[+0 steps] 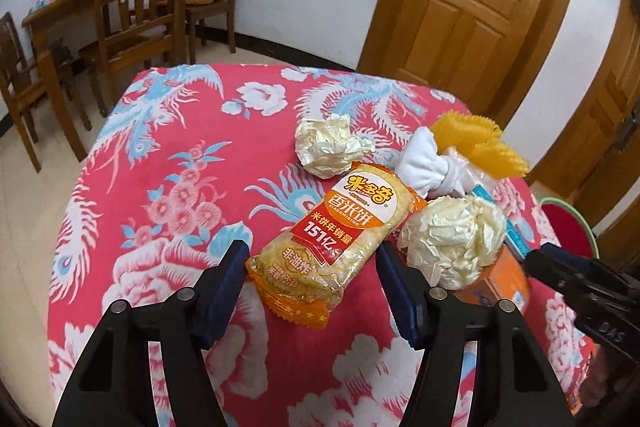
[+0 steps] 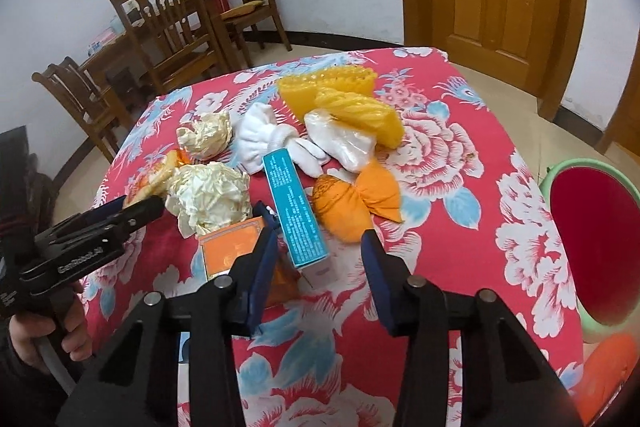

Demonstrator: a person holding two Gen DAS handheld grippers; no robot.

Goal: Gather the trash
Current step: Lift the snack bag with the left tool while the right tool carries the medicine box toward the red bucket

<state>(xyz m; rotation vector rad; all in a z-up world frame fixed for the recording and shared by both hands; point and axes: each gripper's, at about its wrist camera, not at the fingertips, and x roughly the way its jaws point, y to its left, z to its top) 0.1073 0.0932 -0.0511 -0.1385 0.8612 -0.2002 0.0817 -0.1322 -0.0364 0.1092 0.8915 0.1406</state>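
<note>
Tablecloth [image 1: 168,163]: red plush fabric, pink peonies and blue phoenix print, draped over a square table.
Bin [image 2: 592,247]: round, green plastic rim, red inside, just off the table's right edge.
Rice cracker packet [image 1: 340,239]: glossy clear-and-orange film, long, crimped ends; sits between my left gripper [image 1: 312,259] pads, which look pressed on its sides.
Teal box [image 2: 296,215]: slim cardboard, lying flat; my right gripper [image 2: 316,251] jaws straddle its near end, apart, not touching.
Paper wads [image 1: 452,239]: two cream crumpled balls, mid-table.
White sock [image 2: 272,139]: soft, knotted.
</note>
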